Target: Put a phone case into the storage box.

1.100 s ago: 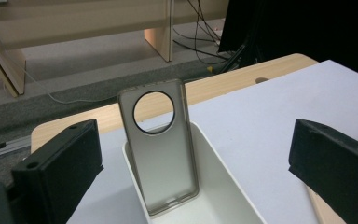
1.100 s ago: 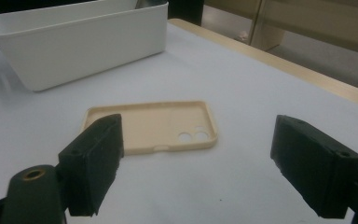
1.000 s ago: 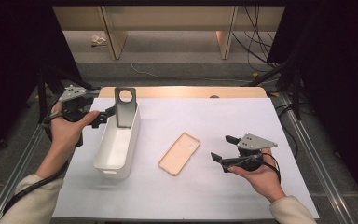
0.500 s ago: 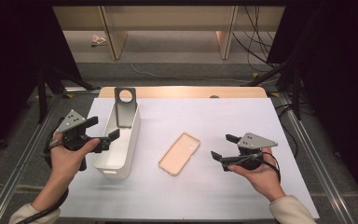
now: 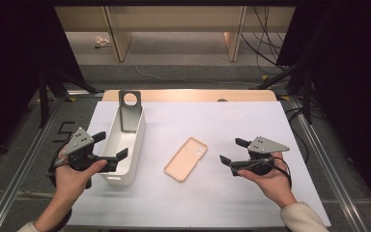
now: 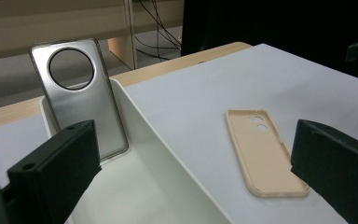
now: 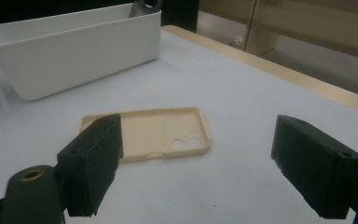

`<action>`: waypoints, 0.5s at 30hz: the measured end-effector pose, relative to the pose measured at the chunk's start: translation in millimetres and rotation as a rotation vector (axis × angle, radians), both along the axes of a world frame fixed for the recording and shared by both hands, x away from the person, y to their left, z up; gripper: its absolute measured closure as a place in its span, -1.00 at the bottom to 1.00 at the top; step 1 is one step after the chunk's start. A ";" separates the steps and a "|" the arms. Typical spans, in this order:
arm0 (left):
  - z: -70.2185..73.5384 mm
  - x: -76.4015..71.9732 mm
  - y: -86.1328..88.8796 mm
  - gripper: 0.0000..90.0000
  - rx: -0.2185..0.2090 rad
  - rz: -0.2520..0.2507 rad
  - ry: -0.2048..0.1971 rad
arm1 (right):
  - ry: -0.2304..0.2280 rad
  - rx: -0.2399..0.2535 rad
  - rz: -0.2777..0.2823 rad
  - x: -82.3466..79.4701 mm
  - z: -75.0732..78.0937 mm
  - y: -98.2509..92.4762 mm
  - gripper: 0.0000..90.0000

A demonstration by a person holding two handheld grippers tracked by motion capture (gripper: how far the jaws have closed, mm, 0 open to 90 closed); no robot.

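Nearest to you, your left gripper [image 5: 110, 148] now sits low at the near end of the white bin [image 5: 107, 179], with its jaws wide apart and nothing between them. A second ago this same gripper was far up at the back of the bin, right at the grey phone case [image 5: 130, 111], so you have let go of that case and pulled your hand back toward you. Your right gripper [image 5: 232, 151] has not moved; it rests on the white table [image 5: 212, 203] with its jaws also spread wide and empty, pointing at the beige phone case [image 5: 186, 159]. This beige case lies flat, inside up, in the middle of the table, between the bin and your right gripper, and nothing touches it. Farther away, the grey case stands upright and leans on the far wall of the bin, with its round camera hole at the top. I judge that the first case is now put away, and the beige one is the next to pick up and bring to the bin.
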State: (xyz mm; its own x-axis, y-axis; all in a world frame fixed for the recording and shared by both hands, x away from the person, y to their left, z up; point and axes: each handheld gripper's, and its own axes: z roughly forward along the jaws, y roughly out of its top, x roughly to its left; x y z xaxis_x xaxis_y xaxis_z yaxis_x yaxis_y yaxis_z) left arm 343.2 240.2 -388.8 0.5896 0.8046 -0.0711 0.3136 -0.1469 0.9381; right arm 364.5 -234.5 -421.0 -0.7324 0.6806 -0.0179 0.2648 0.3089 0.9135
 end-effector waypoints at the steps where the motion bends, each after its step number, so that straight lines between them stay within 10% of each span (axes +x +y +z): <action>1: -2.3 -1.3 -0.2 -0.99 0.003 -0.005 0.000 | -0.003 0.001 0.000 0.2 0.1 0.0 -0.61; 15: -7.1 -7.3 0.1 -1.00 0.029 -0.009 -0.014 | -0.011 0.010 -0.007 2.1 2.2 0.3 -0.61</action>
State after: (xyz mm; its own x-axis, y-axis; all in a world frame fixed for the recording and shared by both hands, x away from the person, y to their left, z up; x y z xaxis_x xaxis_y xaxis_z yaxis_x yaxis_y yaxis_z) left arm 336.0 240.3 -395.9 0.5973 0.8010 -0.0397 0.2993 -0.1768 0.9376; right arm 366.6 -234.2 -418.8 -0.7272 0.6862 -0.0194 0.2569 0.2982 0.9193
